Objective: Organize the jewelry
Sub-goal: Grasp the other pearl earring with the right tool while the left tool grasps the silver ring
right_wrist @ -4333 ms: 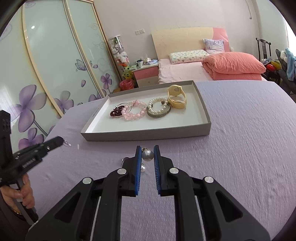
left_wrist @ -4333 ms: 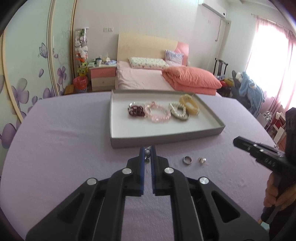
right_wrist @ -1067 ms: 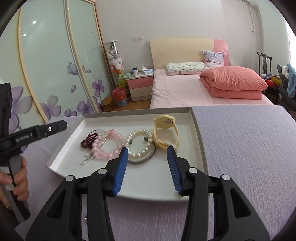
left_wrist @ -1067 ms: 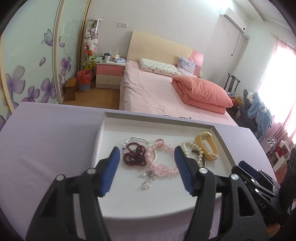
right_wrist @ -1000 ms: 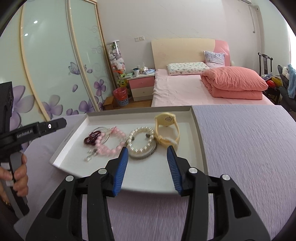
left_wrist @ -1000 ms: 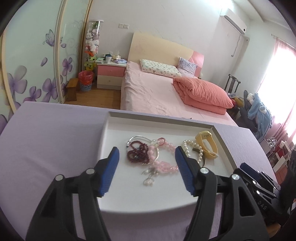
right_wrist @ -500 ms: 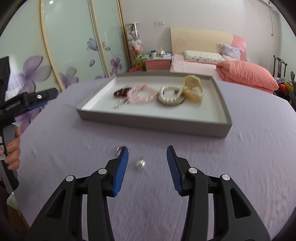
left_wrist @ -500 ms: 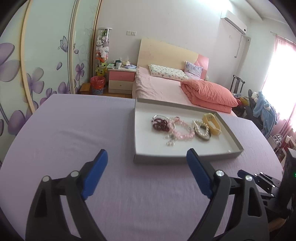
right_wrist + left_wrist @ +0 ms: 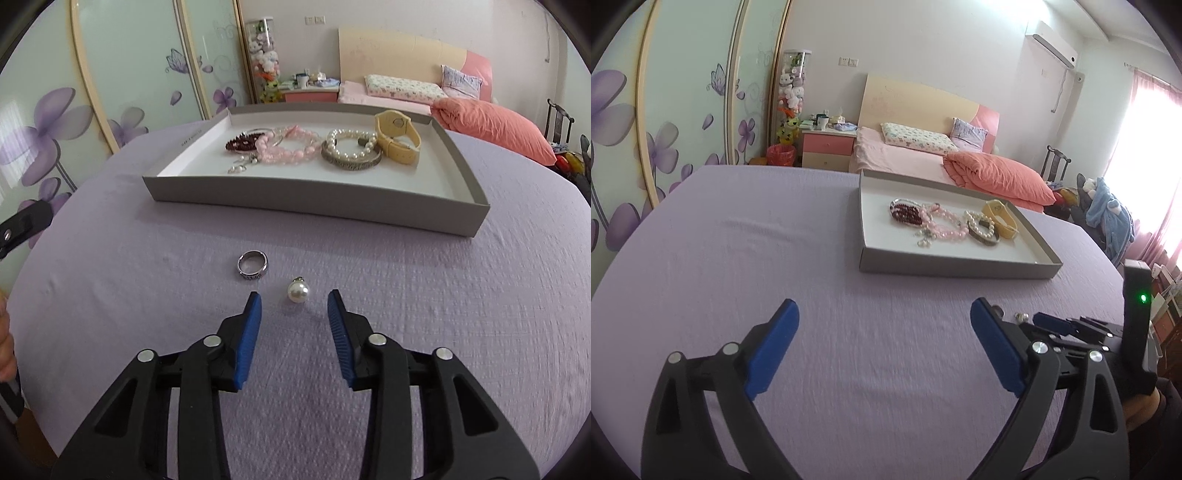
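Note:
A loose pearl pendant (image 9: 297, 290) lies on the purple cloth between the blue pads of my right gripper (image 9: 294, 295). Its jaws are closing and do not touch the pearl. A silver ring (image 9: 252, 265) lies just left of and beyond the pearl. The grey tray (image 9: 314, 201) farther back holds a dark red bracelet (image 9: 242, 142), a pink bead bracelet (image 9: 291, 147), a pearl bracelet (image 9: 351, 144), a yellow watch (image 9: 397, 138) and small earrings (image 9: 242, 164). My left gripper (image 9: 884, 306) hovers over bare cloth, jaws opening wide, nothing between them.
The tray (image 9: 960, 266) lies ahead and to the right in the left wrist view, with the right gripper (image 9: 1052, 325) low at the right edge. A hand (image 9: 5, 347) shows at the left edge of the right wrist view. A bed (image 9: 923, 162) stands behind the table.
Both grippers have pulled back from over the tray to the cloth in front of it. The left jaws have spread wider. The right gripper has dropped toward the pearl and its jaws have narrowed.

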